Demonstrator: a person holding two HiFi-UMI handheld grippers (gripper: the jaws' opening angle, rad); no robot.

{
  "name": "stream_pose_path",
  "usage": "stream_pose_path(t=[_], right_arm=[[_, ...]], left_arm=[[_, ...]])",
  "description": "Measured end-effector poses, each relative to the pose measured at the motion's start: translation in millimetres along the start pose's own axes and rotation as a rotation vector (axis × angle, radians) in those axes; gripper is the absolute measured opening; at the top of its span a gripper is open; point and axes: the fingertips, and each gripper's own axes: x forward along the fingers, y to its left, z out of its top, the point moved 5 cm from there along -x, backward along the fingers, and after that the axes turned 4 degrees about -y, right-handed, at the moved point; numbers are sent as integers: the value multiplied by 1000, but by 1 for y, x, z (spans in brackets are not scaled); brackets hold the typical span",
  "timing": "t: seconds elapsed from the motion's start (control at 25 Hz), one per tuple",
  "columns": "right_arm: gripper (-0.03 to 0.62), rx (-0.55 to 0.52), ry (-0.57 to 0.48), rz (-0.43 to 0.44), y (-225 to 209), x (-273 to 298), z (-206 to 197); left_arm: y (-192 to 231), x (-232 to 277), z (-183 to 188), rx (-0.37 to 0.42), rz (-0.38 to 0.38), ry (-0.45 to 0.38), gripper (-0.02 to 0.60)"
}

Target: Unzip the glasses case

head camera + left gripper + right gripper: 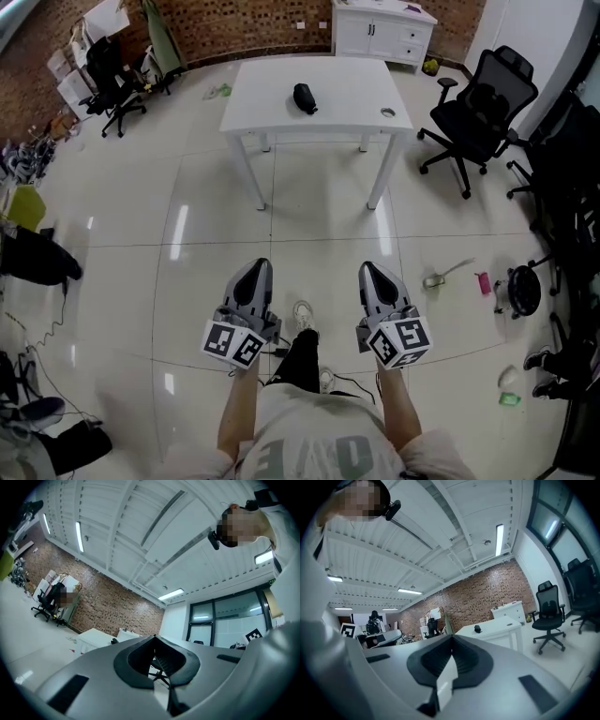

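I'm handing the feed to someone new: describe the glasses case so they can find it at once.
Find the white rectangular table on the pale tiled floor ahead. Near the middle of its top lies the small black oval glasses case. It is the only dark thing there; the one other item, a small pale ring, sits near the right edge.

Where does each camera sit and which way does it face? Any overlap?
Head view: on the person's head, facing forward and steeply down at floor and white table; shows left gripper, right gripper, forearms.
Left gripper view: on the left gripper, tilted up toward ceiling and brick wall; shows its shut jaws, the person.
Right gripper view: on the right gripper, likewise tilted up; shut jaws, the person.
Shared: all see the table with the glasses case.
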Motion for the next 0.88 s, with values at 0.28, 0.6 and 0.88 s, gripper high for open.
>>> stream_pose_path(t=[0.28,0.6,0.88], right_arm=[[0,37,18,-16,54,-65,-16],[0,-43,26,-42,99,-98,-16],[0,-69,3,-43,121,-102,-7]], left_arm=[[-32,-80,14,29,13,34,5],[-37,-121,24,39,17,34,5],[-35,-135,37,12,21,7,5]])
